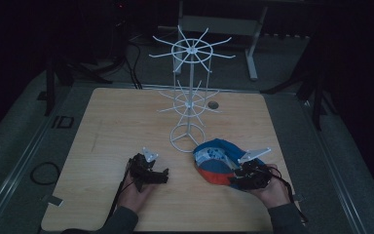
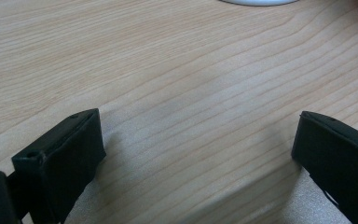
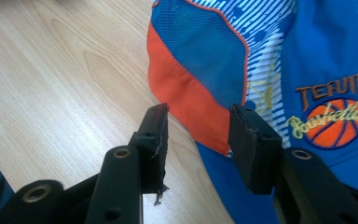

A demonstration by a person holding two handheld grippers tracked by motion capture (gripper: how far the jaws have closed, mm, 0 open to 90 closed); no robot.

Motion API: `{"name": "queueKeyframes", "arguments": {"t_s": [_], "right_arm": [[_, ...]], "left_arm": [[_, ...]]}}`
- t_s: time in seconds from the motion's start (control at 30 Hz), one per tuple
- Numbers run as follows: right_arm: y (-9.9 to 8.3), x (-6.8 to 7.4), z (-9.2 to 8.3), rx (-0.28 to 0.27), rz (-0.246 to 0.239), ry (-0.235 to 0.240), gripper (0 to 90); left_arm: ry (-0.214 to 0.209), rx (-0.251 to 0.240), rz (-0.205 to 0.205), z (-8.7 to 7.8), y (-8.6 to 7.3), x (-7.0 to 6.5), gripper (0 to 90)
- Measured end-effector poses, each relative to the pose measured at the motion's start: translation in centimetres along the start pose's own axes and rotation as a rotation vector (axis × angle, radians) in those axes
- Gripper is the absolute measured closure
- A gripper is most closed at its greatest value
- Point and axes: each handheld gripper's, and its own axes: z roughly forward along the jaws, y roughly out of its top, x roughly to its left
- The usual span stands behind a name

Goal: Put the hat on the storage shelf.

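Tabletop [image 1: 126, 117]: light wood, lit in a dark room; dark floor w/ cables around it.
Rack [image 1: 189, 92]: white wire stand, two tiers of spokes on a ring base, upright near mid-tabletop, toward the far edge.
Cap [image 1: 213, 158]: blue & orange, white striped mesh panel, lies near the right part of the front edge, just beside the rack's ring base. Right gripper view: "TEAM" + basketball logo on the blue front [image 3: 335, 112].
Left hand-held gripper [image 1: 148, 170]: held low over the tabletop, left of centre near the front edge, well apart from the cap. Jaws spread wide in left gripper view, bare wood between them, nothing held [image 2: 198, 140].
Right hand-held gripper [image 1: 246, 176]: at the cap's right-front side. Jaws parted [image 3: 198, 135], the orange band of the cap's edge seen in the gap; can't tell if the pads touch the fabric, not clamped.
Hands: left hand [image 1: 137, 192] and right hand [image 1: 272, 190] come in from the front edge, dark sleeves.
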Motion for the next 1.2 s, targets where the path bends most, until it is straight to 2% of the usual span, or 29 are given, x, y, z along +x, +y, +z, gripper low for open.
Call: {"name": "queueKeyframes", "arguments": {"t_s": [0.17,0.27,0.57,1.2], "right_arm": [[0.5,-0.4,0.1,0.012,-0.014,0.003,55.6],[1.0,-1.0,0.4,0.039,-0.025,0.004,54.1],[2.0,-1.3,0.5,0.071,-0.060,0.007,51.3],[4.0,-2.7,0.0,0.084,-0.093,-0.015,41.9]], "left_arm": [[0.000,0.000,0.000,0.0,0.0,0.0,2.6],[0.000,0.001,0.000,0.0,0.0,0.0,2.6],[0.000,0.001,0.000,0.0,0.0,0.0,2.6],[0.000,-0.001,-0.003,0.0,0.0,0.0,2.6]]}}
